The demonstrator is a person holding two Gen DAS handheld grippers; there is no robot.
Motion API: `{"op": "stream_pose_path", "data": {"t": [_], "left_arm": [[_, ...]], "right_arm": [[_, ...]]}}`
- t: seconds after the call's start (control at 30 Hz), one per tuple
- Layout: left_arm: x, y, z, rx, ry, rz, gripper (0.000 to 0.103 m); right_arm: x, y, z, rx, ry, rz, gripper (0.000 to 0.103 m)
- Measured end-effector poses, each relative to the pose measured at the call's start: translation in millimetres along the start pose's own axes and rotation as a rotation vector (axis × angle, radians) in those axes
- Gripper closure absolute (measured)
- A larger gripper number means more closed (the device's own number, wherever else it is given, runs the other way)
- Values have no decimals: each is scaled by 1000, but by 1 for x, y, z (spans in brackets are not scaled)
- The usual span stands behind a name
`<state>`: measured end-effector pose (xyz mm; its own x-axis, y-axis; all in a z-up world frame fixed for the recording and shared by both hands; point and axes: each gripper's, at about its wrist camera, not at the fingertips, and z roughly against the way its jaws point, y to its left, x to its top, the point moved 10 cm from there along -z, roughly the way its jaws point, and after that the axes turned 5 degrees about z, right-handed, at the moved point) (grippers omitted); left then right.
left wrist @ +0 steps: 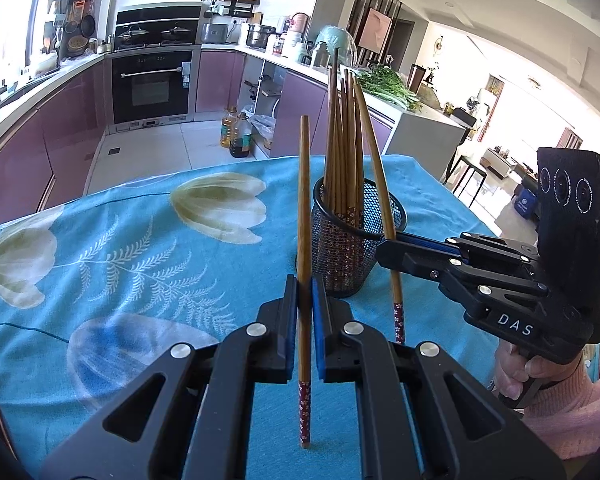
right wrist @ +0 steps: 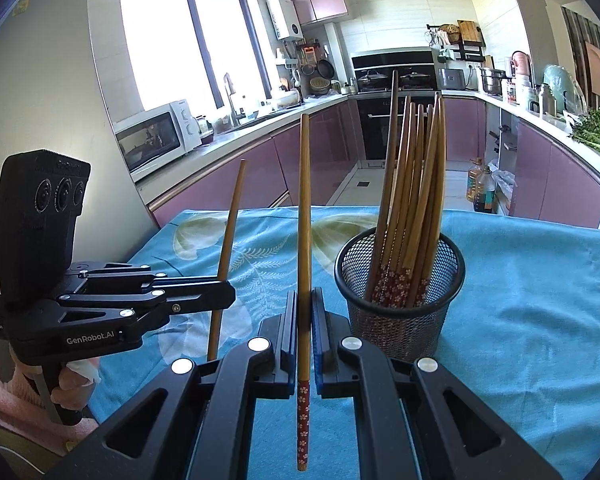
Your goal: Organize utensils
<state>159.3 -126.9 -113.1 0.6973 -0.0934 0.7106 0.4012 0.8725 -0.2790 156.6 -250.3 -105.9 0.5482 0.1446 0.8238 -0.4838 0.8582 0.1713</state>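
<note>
Both grippers clamp one upright chopstick each: left gripper (left wrist: 305, 296), right gripper (right wrist: 305, 312). Mesh holder (right wrist: 400, 276) of chopsticks stands just right-forward; right chopstick (right wrist: 304, 240) is nearer, long axis vertical.

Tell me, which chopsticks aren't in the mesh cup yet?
Two: one chopstick clamped upright in the left gripper, another chopstick in the right gripper. The rest stand bundled inside the mesh cup.

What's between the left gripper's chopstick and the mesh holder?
Only bare blue floral tablecloth. In the right wrist view, the right gripper's chopstick crosses that gap between left chopstick and mesh holder, but nearer the camera.
</note>
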Motion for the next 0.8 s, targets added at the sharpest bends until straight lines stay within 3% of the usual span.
{"op": "stream_pose_path", "data": {"t": [0.8], "left_arm": [[11, -11, 10, -9, -29, -31, 95]], "right_arm": [[8, -9, 11, -13, -40, -4, 97]]}}
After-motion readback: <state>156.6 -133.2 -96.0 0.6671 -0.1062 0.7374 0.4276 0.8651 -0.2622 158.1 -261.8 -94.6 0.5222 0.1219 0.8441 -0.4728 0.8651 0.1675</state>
